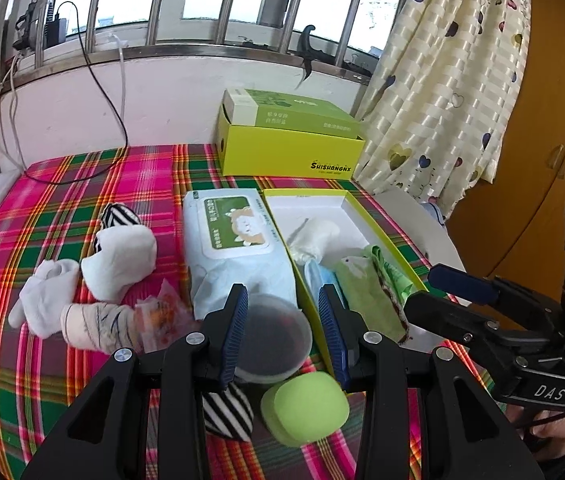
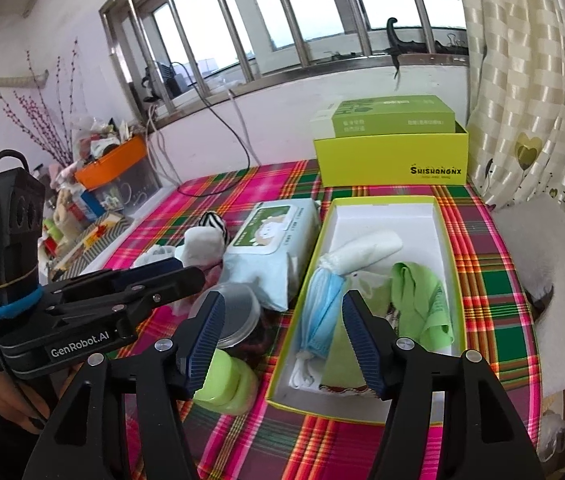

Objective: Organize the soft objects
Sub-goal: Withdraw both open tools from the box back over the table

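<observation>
Both grippers hang with jaws apart and empty: the left gripper (image 1: 284,332) over a lidded tub (image 1: 274,340), the right gripper (image 2: 282,340) above the box's (image 2: 448,240) near end. The box holds a mask (image 2: 320,312) and green cloth (image 2: 422,300); socks (image 1: 118,260) lie far left.

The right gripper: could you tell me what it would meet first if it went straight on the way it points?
Probably the blue face mask lying in the open yellow-green box; the right gripper is open and empty, though depth is unclear.

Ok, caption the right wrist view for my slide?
Open right tool above the yellow box holding face masks and green cloth.
</observation>
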